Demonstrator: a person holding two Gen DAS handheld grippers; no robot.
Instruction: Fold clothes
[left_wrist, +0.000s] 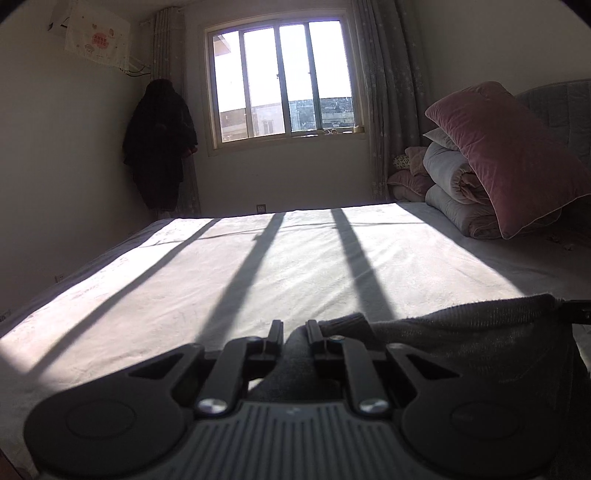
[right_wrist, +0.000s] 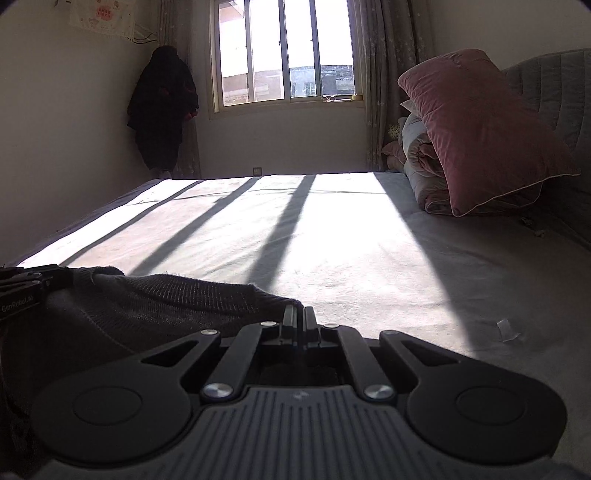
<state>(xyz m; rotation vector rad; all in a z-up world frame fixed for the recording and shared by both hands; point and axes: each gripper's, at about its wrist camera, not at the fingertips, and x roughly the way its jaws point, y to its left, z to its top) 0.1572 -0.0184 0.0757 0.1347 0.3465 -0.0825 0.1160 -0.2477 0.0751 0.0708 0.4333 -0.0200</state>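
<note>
Both grippers hold the same dark grey knitted sweater (left_wrist: 480, 343) by its ribbed edge, low over the near part of a bed (left_wrist: 258, 266) covered with a pale sheet. In the left wrist view the left gripper (left_wrist: 294, 328) has its two fingers drawn close with a fold of the knit caught between them, and the garment runs off to the right, where a bit of the other tool shows at the far right edge of the picture. In the right wrist view the right gripper (right_wrist: 299, 315) has its jaws clenched almost together on the corner of the sweater (right_wrist: 147, 310), and the cloth spreads to the left toward the left gripper's black body, seen at the left edge. The stretch of fabric between the two tools sags a little in the middle and hangs in shadow. Beyond it the sheet lies mostly flat, crossed by long dark stripes of shade from the window (left_wrist: 282, 79) in the far wall, with bright sun between them. At the far right of the bed a pink pillow (left_wrist: 509, 155) leans tilted on a stack of folded quilts (left_wrist: 454, 184), just beside a grey padded headboard (right_wrist: 550, 92). A dark coat (left_wrist: 159, 144) hangs in the far left corner next to the curtain (left_wrist: 391, 92), below a covered wall unit (left_wrist: 98, 37).
</note>
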